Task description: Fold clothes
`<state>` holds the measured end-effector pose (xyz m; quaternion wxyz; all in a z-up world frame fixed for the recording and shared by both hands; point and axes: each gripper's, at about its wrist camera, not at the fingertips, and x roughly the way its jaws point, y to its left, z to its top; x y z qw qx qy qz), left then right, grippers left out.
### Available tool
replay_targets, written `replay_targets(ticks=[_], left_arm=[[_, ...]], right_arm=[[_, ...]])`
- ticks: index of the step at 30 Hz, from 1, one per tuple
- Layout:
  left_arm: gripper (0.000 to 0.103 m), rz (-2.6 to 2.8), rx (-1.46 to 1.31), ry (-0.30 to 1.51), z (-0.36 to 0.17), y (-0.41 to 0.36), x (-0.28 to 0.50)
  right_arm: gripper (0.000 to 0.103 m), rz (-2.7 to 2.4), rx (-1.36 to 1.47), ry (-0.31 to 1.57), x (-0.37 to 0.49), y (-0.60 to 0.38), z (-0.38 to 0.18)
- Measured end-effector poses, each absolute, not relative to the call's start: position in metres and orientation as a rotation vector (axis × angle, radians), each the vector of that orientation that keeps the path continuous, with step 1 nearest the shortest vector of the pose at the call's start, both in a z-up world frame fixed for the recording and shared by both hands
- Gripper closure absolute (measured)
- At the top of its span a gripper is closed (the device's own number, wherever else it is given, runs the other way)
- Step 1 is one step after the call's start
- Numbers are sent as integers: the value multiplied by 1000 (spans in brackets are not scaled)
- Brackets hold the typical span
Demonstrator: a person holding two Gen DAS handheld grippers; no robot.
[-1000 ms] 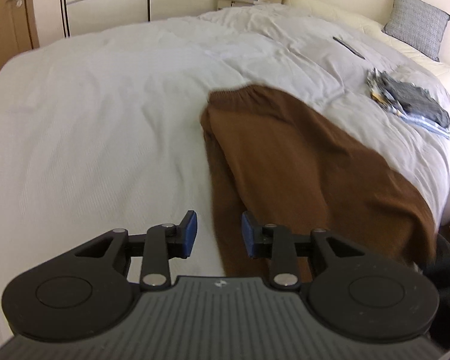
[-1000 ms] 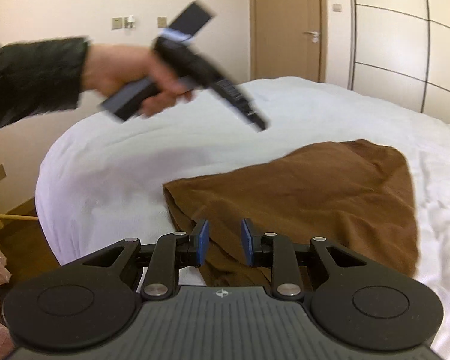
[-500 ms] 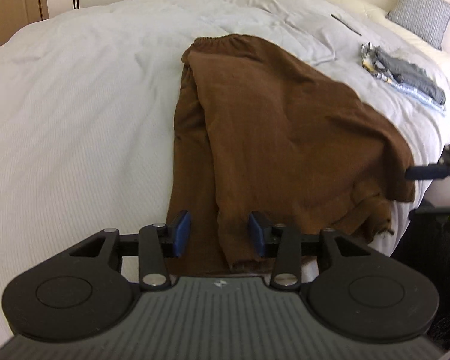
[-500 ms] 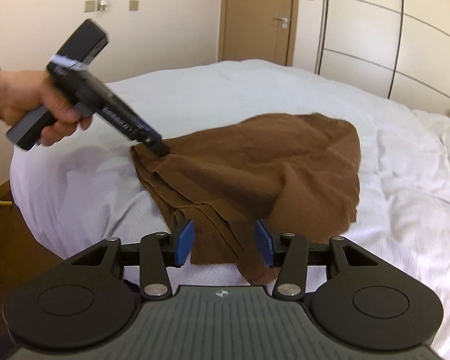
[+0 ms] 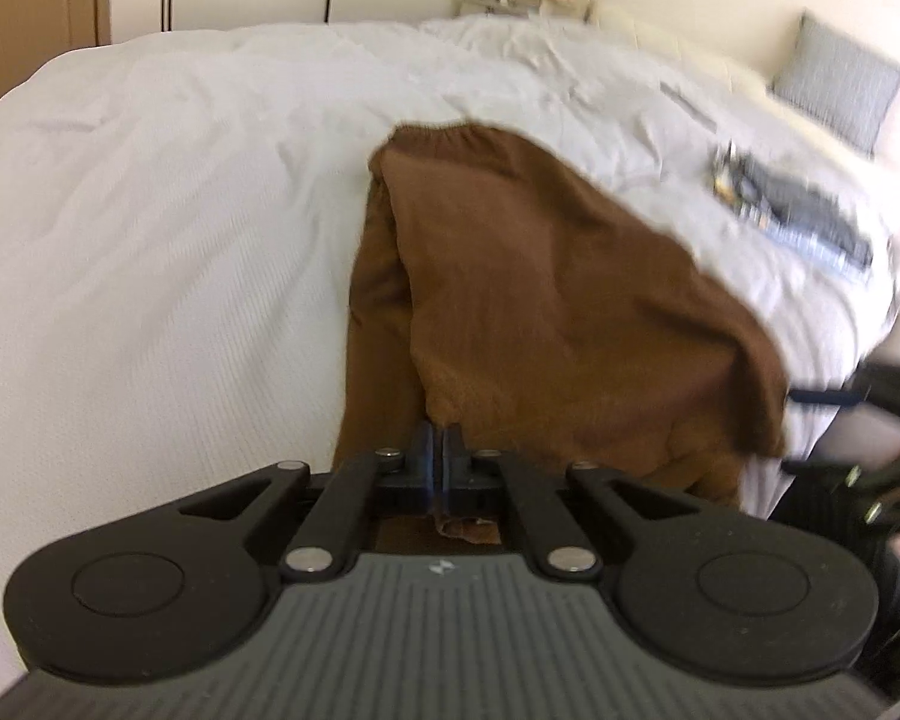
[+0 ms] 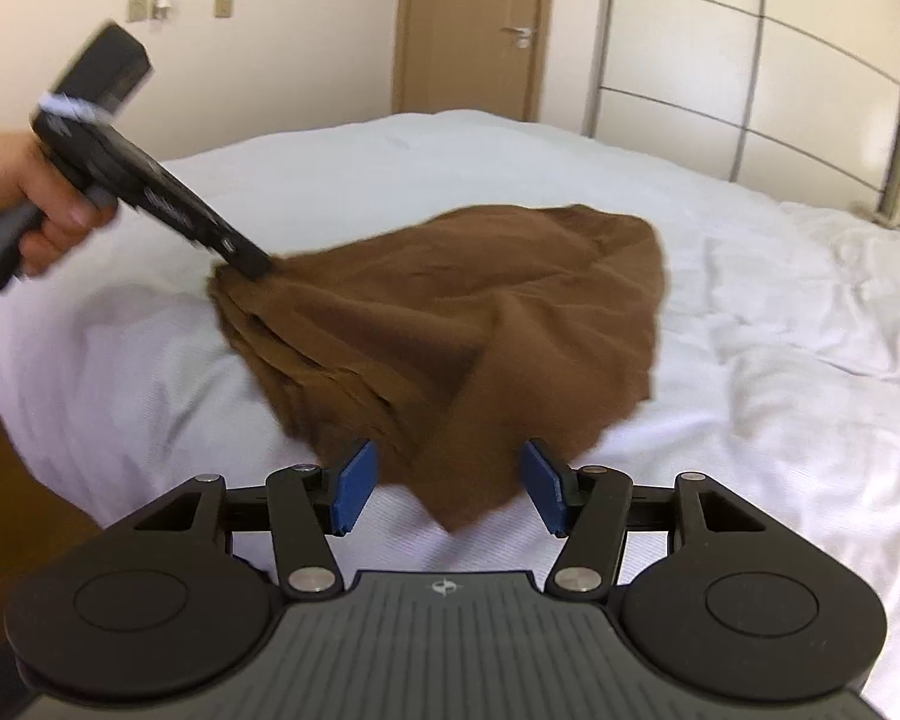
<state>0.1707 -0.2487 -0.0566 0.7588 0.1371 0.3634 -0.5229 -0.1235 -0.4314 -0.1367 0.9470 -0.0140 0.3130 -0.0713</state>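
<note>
In the left wrist view, the left gripper (image 5: 437, 457) is seen clamped tight on a near corner of the brown garment (image 5: 546, 300), with a scrap of hem poking out behind the pads. The garment is spread over the near edge of the white bed (image 5: 150, 228), its gathered waistband lying farthest from the camera. It is judged to be soft, light and limp: it drapes, bunches into layered folds and will sag wherever it is not held, so hold is best taken at corners and hems, through all layers at once. Farther off, a small pile of folded clothes (image 5: 798, 210) and a grey pillow (image 5: 837, 87) are shown, which the other view misses.

In the right wrist view, the right gripper (image 6: 447, 492) is seen with its jaws opening, a hanging point of cloth lying between the blue pads (image 6: 354, 489) but not pressed by them. Only here is the person's hand (image 6: 24, 204) on the left gripper's handle shown, and the cloth pulled up taut at the pinch. Beyond, a door (image 6: 474, 30) and wardrobe panels (image 6: 750, 60) are visible.
</note>
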Motion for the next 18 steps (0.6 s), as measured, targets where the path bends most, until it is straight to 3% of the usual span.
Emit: replay_targets(ticks=[8,18], left_arm=[[103,-1132,267,780,-46,-248,182],[103,-1066,491,738,-71,-261,176]], right_arm=[[47,-154,-67,643,-127,-424,-146],[47,-174,-572,661,-124,-392,-171]])
